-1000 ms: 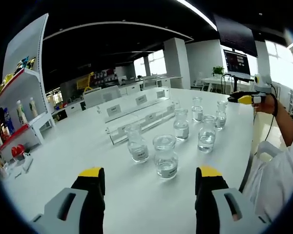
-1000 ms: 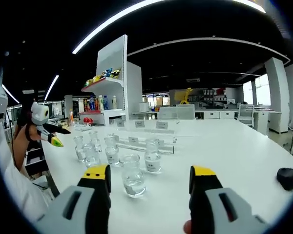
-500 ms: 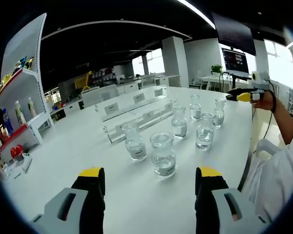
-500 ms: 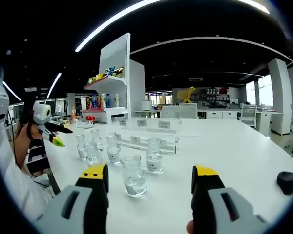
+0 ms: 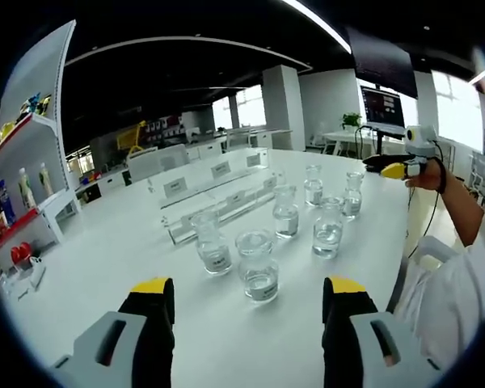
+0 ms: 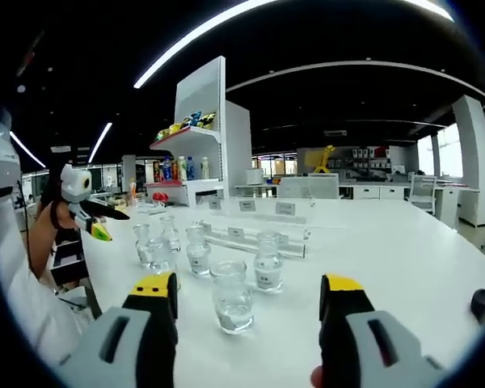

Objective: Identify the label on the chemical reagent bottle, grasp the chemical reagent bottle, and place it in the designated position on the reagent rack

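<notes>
Glass reagent bottle [image 5: 258, 276] stands ahead between the wide-spread left claw [image 5: 249, 293] tips, untouched.

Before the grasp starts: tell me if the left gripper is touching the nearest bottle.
Apart. The left gripper view shows the left gripper open, with bare white table between its yellow tips and the nearest bottle.

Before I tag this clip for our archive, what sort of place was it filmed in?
Probably a showroom or demo lab, set up for a chemistry task: glass bottles and a clear labelled rack on a big white table, display shelves of coloured products, desks and a monitor behind.
</notes>
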The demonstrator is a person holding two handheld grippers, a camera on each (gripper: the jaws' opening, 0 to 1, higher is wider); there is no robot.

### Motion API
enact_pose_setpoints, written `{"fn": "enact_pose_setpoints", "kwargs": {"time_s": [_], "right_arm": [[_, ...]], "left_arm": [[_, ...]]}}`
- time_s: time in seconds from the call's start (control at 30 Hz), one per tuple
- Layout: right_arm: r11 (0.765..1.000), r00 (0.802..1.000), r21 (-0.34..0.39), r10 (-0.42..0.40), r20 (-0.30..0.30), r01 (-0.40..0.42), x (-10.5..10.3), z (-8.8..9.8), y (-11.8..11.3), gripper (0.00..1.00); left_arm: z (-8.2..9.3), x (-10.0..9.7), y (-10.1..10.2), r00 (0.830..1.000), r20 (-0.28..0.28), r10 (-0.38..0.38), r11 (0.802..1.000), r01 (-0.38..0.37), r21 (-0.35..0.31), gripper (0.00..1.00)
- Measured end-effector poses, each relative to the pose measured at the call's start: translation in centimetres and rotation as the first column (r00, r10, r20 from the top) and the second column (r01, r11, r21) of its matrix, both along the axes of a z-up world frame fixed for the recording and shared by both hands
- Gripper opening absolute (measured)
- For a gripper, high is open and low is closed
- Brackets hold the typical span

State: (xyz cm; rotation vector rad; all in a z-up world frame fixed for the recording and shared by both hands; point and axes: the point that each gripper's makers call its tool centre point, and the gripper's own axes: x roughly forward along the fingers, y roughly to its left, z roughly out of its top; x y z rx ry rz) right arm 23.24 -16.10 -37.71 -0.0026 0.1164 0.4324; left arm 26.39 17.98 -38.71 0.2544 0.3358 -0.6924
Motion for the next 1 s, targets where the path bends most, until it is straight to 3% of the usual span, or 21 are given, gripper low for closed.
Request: {"fn": "enact_pose_setpoints", "kwargs": {"time_s": [0.37, 1.0], "right_arm": [[0.998, 0.999, -0.033, 0.048, -0.018, -0.048, 0.4, -0.8, 1.5, 0.71], [0.997, 0.997, -0.025, 0.073, -0.035, -0.074, 1.7, -2.2, 3.3, 0.7]], "left_arm": [[-0.1, -0.3, -0.2, 1.0, -0.01, -0.017, 1.0, 0.016, -0.011, 0.75], [-0.6, -0.2, 0.2, 1.0, -0.019, -0.015, 1.0, 0.015, 0.003, 0.74]]}}
